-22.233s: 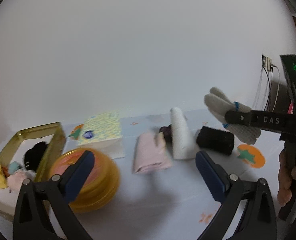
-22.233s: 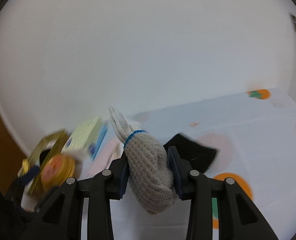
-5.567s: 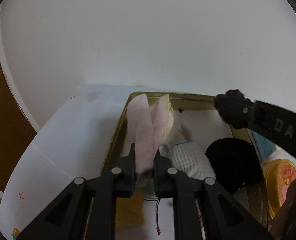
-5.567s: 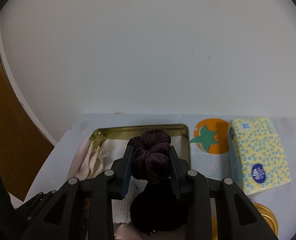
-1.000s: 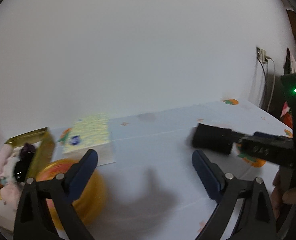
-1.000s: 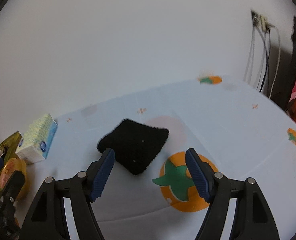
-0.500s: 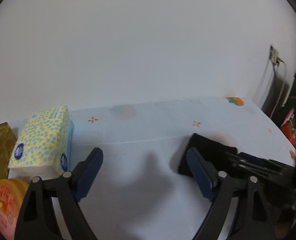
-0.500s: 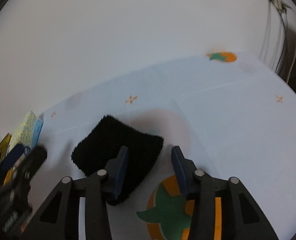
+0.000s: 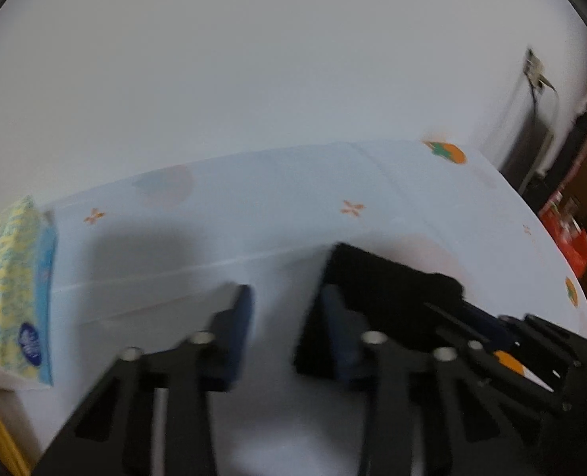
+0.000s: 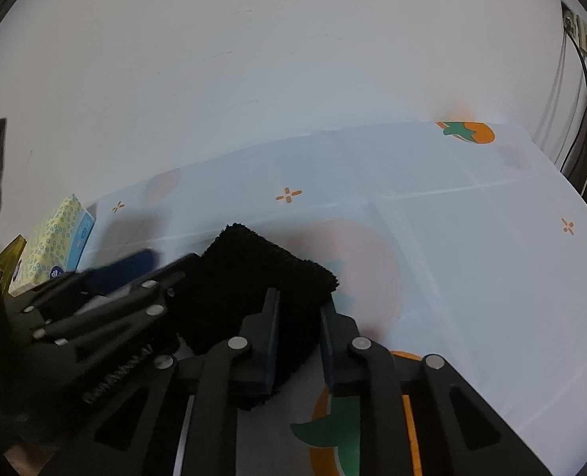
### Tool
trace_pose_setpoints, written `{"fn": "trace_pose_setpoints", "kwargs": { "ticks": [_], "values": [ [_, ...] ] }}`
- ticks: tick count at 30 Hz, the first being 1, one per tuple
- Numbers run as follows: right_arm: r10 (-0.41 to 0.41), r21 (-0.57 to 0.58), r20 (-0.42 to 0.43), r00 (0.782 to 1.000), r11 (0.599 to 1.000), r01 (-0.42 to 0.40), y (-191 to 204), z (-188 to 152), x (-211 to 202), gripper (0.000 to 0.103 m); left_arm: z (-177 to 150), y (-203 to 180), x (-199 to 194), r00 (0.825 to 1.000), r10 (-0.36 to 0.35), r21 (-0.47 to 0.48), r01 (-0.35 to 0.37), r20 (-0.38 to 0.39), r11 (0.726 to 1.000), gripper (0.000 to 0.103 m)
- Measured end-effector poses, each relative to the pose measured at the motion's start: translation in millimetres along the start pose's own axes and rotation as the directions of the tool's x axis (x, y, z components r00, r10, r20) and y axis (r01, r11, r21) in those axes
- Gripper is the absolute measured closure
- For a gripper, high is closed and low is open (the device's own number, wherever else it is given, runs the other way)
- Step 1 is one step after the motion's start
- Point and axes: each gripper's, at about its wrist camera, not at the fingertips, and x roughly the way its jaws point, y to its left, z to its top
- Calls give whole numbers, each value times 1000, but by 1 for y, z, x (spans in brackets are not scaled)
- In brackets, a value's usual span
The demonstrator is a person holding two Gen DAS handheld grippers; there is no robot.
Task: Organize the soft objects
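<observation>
A black fuzzy cloth (image 10: 254,277) lies flat on the white tablecloth (image 10: 472,258). My right gripper (image 10: 299,329) has the cloth's near corner between its jaws; they are closing, and both pads touch the fabric. In the left wrist view the same cloth (image 9: 380,277) lies right of centre. My left gripper (image 9: 285,317) is at its left edge with jaws closing. The edge reaches in beside the right finger, and bare tablecloth still shows between the pads. The left gripper (image 10: 162,265) appears blurred at the cloth's left side in the right wrist view. The right gripper (image 9: 452,309) sits at the cloth's right end.
A yellow and blue tissue pack (image 9: 8,297) stands at the left, with a corner of a gold tin (image 10: 10,258) behind it. Orange fruit prints (image 10: 468,133) dot the tablecloth. A wall socket with cables (image 10: 579,27) and red things (image 9: 567,238) lie beyond the table's right edge.
My left gripper has swung right and down to the cloth's left edge, and its jaws have narrowed a lot. My right gripper's jaws have come together on the cloth's near corner.
</observation>
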Motion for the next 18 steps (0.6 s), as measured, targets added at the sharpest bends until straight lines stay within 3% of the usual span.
{"fn": "trace_pose_setpoints", "kwargs": {
  "ticks": [1,4,11,18],
  "values": [
    [1,0,0,1000,1000,-1,-1,0,1,83,0,-3,0,1000,-10,6,10,-1,1000,88],
    [12,14,1,1000,1000,-12,-3,0,0,86,0,-3,0,998,-63,5,63,-5,998,97],
    [68,31,39,997,997,-69,-4,-3,-8,89,-5,-6,-24,987,-122,24,121,102,992,101],
    [111,19,109,988,993,-113,2,-6,-28,89,-11,-4,-37,983,-128,-6,130,133,992,101]
  ]
}}
